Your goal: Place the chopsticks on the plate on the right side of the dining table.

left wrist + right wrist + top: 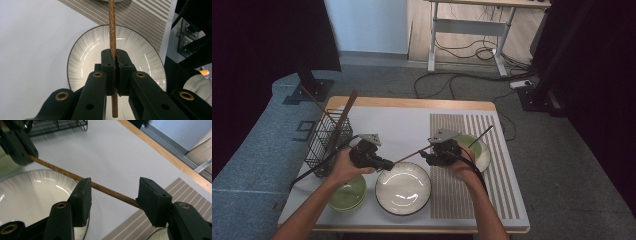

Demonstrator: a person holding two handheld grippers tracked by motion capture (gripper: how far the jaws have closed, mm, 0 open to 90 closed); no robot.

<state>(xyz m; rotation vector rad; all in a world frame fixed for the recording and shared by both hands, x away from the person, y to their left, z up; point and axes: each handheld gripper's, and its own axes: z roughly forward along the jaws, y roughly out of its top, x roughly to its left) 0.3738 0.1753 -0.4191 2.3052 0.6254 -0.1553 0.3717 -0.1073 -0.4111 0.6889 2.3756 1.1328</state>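
A thin brown wooden stick hangs level above the table, slanting from the middle toward the back right. My left gripper is shut on its near end, and in the left gripper view the stick runs straight out between the closed pads over a white plate. My right gripper stands open around the stick's middle. In the right gripper view the stick crosses the gap between the two spread jaws. The left gripper grips it at the upper left there.
The dark-rimmed white plate lies at the front middle, with a green bowl to its left. A black wire basket with wooden utensils stands at the left. A green plate rests on the striped placemat at the right.
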